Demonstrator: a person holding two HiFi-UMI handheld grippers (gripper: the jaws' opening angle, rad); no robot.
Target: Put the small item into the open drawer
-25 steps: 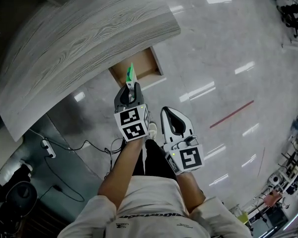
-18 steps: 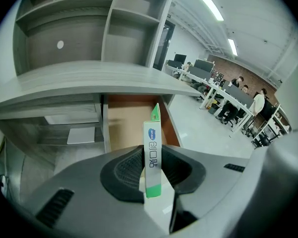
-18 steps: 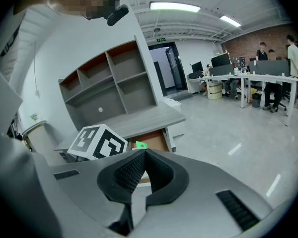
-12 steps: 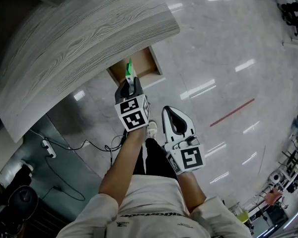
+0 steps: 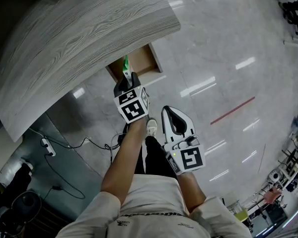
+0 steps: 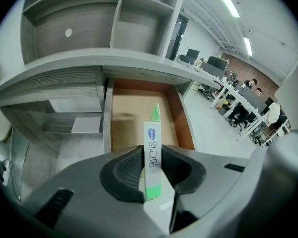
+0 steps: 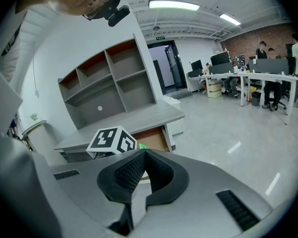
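The task looked most of the way through, though the last step was not yet done. The left gripper point(image 5: 128, 79) had a small box point(image 6: 152, 150) clamped between its pads, the jaws partly open and no wider than the box's thin side. It pointed steeply down at the open drawer point(image 6: 131, 125), which lay straight ahead of and below its tips, jutting from under the grey desk point(image 5: 89, 29). The box's far end stuck out past the tips over the drawer's near part, touching nothing that could be seen. What seemed left was to bring the box lower into the drawer, open the jaws and draw back.

The right gripper point(image 7: 143, 155) hung off to the right of the left one and nearer the person, its jaws closed together at the tips with nothing in them.

The box was a slim, flat carton held on edge. It was white along the middle with a blue oval mark and dark print, green at the end buried between the pads, and had a green pointed flap at the free end. The drawer's brown floor looked bare.
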